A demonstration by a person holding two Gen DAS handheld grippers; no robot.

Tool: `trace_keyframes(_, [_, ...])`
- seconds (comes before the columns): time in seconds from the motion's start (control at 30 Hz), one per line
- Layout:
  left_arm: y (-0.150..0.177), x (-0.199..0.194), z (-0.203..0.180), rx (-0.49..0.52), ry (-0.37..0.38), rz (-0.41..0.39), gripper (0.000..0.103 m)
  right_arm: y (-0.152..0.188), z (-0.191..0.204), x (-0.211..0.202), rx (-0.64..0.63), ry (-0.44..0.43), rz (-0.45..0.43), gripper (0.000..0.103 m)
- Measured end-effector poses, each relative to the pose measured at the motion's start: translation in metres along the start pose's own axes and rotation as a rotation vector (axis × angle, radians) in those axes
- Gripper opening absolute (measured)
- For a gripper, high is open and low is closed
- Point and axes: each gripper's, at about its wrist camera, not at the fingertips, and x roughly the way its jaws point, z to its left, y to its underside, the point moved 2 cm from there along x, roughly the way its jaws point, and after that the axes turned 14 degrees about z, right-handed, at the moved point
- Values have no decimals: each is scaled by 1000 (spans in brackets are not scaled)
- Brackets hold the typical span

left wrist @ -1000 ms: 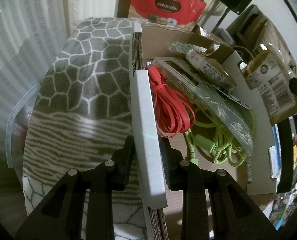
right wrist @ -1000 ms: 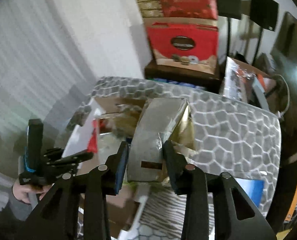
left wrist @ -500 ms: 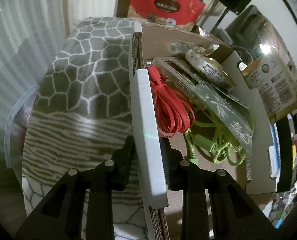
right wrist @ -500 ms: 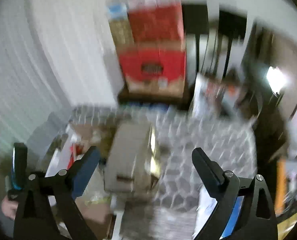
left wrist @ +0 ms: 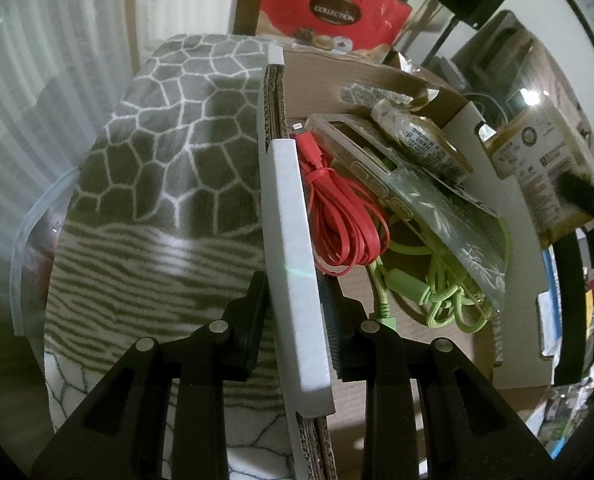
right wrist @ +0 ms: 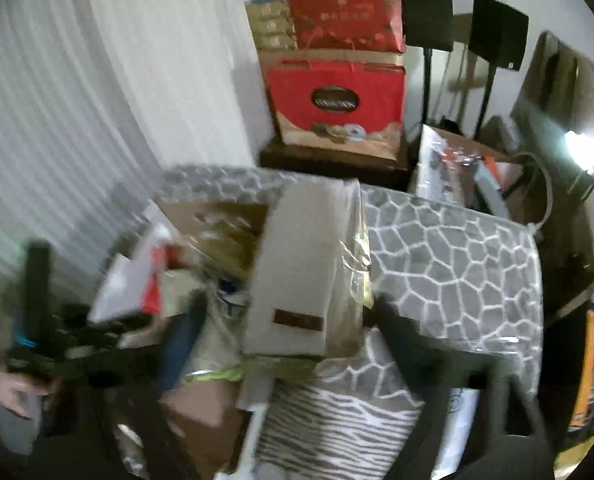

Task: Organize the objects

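My left gripper [left wrist: 297,320] is shut on the white-topped side wall of an open cardboard box [left wrist: 377,76]. Inside the box lie a red flat cable [left wrist: 337,220], a green cord [left wrist: 437,296], a clear phone case [left wrist: 417,200] and a printed packet [left wrist: 417,140]. A beige and gold package [right wrist: 301,276] leans over the box's right edge; it also shows in the left wrist view as the package [left wrist: 537,164]. My right gripper [right wrist: 289,336] straddles its lower end, blurred. Its jaws are closing, and the pads still stand off the package's sides.
The box rests on a grey blanket with a white honeycomb pattern [right wrist: 449,264]. A red gift bag [right wrist: 337,100] and stacked boxes stand behind on a dark cabinet. Clutter and a lamp fill the right side. A person's hand [right wrist: 13,388] holds the left gripper's handle.
The right gripper let go of the beige package and its jaws swung wide apart. The package stays leaning on the box. The left gripper has not moved.
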Motion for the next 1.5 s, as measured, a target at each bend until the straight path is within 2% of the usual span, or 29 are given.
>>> trace_keyframes(0.07, [0,0,-1,0,0,1,24,1,1,-3,6,-8,-12,29])
trace_keyframes(0.17, [-2,0,1,1,2,5,24,2,8,-15,-13,-13,-28,28])
trace_keyframes(0.33, [-3,-1,1,0,1,5,24,9,46,-52,-121,48,-82,28])
trace_keyframes(0.47, [-6,-1,2,-2,3,4,24,16,78,-66,-194,92,-104,29])
trace_keyframes(0.6, [-7,-2,4,-1,2,5,24,20,106,-58,-234,-52,-46,28])
trace_keyframes(0.7, [-6,-3,6,-1,14,11,24,25,124,-44,-273,11,-48,29])
trace_keyframes(0.9, [-6,-6,12,-1,31,18,24,26,120,-40,-267,40,-42,30])
trace_keyframes(1.0, [-5,-6,14,-3,37,16,24,32,120,-37,-268,40,-25,43])
trace_keyframes(1.07, [-5,-8,17,-6,46,17,24,41,125,-31,-303,-42,20,73])
trace_keyframes(1.2, [-2,-9,19,-6,55,22,23,59,130,-32,-352,-147,52,76])
trace_keyframes(1.33, [1,-9,18,-4,54,22,23,61,110,-44,-308,-262,53,79])
trace_keyframes(1.5, [7,-11,13,5,54,24,24,38,69,-60,-196,-216,-22,79])
